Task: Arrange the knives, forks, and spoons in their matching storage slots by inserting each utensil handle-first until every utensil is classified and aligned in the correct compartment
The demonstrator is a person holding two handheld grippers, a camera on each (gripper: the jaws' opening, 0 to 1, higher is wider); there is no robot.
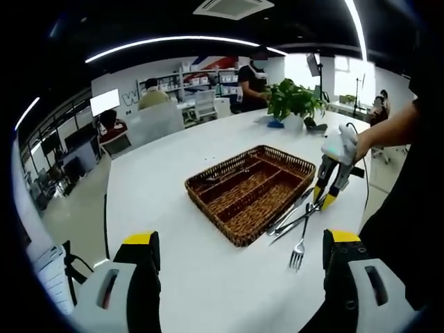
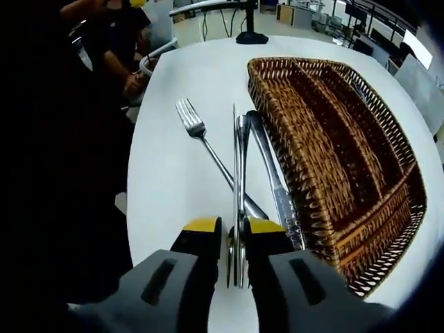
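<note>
The right gripper's (image 2: 238, 227) yellow-tipped fingers (image 2: 202, 225) are clenched on a slim steel utensil handle (image 2: 237, 173) lying beside a silver fork (image 2: 202, 139) on the white tabletop (image 2: 166, 173), just beside the brown wicker divided tray (image 2: 326, 132). The left gripper's (image 1: 239, 244) fingers (image 1: 139, 239) are spread wide, released.

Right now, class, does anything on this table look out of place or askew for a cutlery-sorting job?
Yes. Beside the wicker tray, not in its slots, the utensils lie in a crossed heap on the white table: a fork angled away, a knife along the tray's edge. The right gripper is closed on one thin piece.
</note>
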